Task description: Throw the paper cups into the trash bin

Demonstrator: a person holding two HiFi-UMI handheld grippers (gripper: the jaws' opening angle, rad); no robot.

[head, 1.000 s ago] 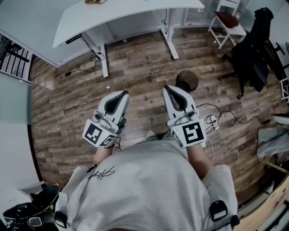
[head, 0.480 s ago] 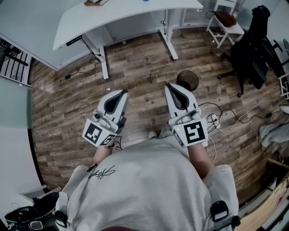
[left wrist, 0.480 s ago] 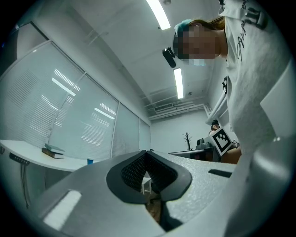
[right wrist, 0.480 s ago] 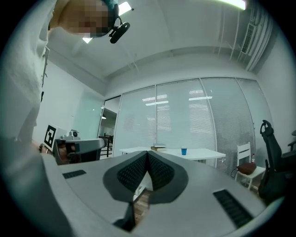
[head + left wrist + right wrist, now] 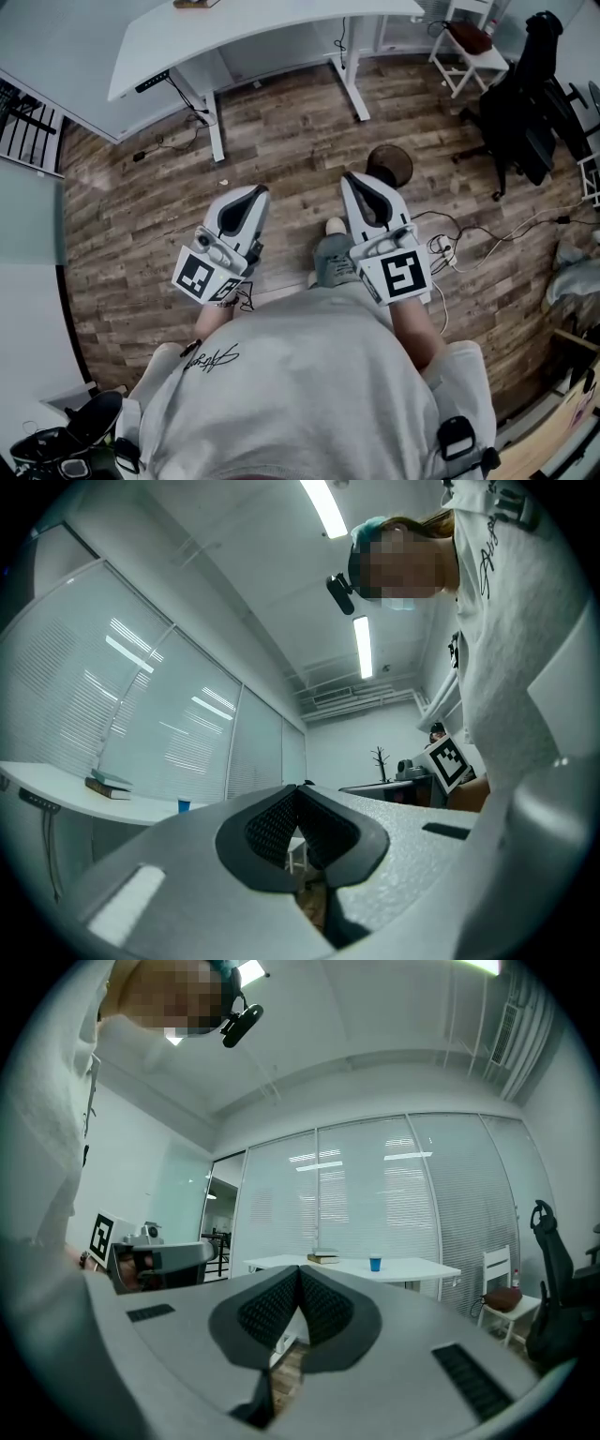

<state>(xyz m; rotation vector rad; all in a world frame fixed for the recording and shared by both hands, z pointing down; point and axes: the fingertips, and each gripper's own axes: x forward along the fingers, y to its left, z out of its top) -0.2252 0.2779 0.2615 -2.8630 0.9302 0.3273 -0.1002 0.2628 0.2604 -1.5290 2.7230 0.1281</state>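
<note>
On white desk (image 5: 417, 1267), well ahead of both grippers: one blue paper cup (image 5: 375, 1263), stood upright, long axis vertical, base on the desktop; rim too small to read. Placed just right of stacked books (image 5: 323, 1258), apart from them. Left gripper (image 5: 298, 791): jaws closed pad to pad, nothing between. Right gripper (image 5: 300, 1274): jaws likewise closed and empty, aimed toward the desk. On wood-plank floor (image 5: 281, 159): round dark bin (image 5: 389, 166), just ahead of the right gripper's tip, well apart from desk and cup. Black office chair (image 5: 525, 112) recorded at far right.
</note>
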